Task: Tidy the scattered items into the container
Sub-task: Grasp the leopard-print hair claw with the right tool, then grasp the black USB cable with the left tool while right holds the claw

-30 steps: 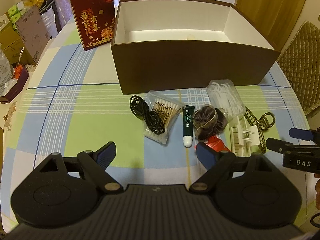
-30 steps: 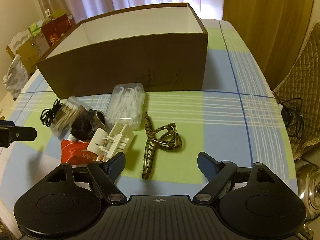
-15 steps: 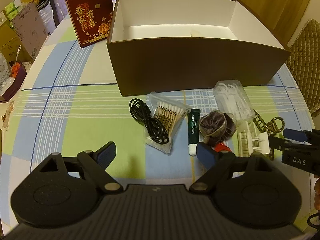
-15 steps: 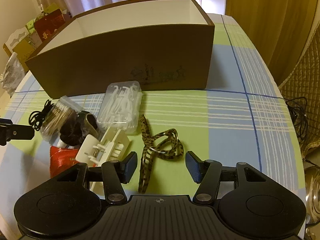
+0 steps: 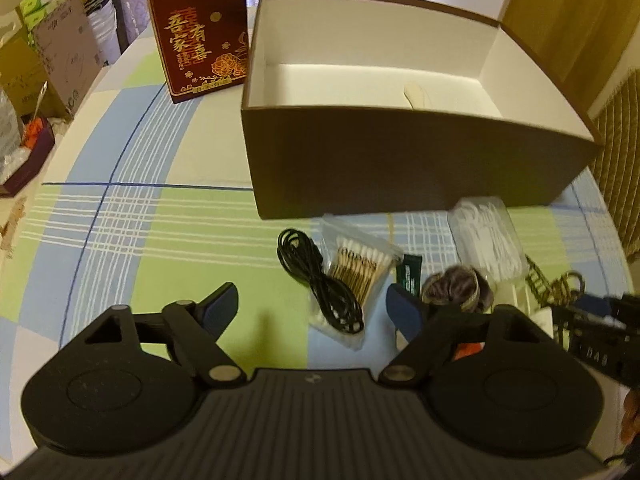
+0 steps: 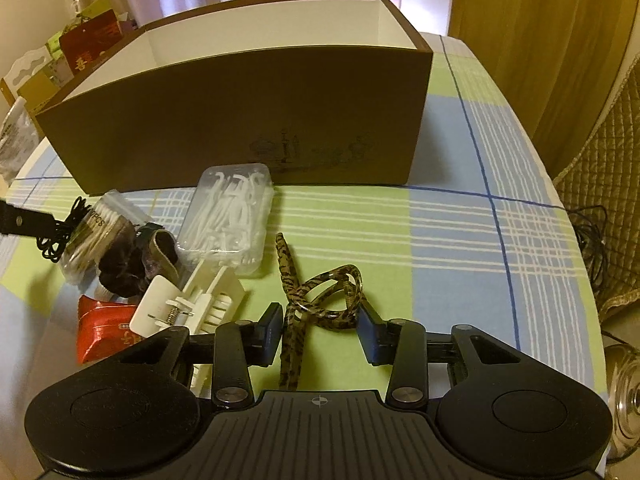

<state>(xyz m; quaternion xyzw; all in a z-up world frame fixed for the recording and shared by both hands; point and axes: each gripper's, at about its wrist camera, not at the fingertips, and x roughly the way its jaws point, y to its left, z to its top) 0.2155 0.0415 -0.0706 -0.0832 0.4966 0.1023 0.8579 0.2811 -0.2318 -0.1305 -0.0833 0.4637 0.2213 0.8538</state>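
Observation:
A brown box with a white inside stands open at the back of the checked tablecloth; in the right wrist view the box fills the far side. Scattered in front of it are a black cable, a bag of cotton swabs, a green tube, a dark scrunchie and a clear case of floss picks. My left gripper hangs open above the cable. My right gripper has its pads against both sides of the leopard hair clip, which lies on the cloth.
A white claw clip and a red packet lie just left of my right gripper. A red gift bag stands left of the box. A quilted chair is beyond the table's right edge. Boxes crowd the far left.
My right gripper came forward over the leopard hair clip and its fingers narrowed onto it. My left gripper moved forward toward the cable and swabs, staying open.

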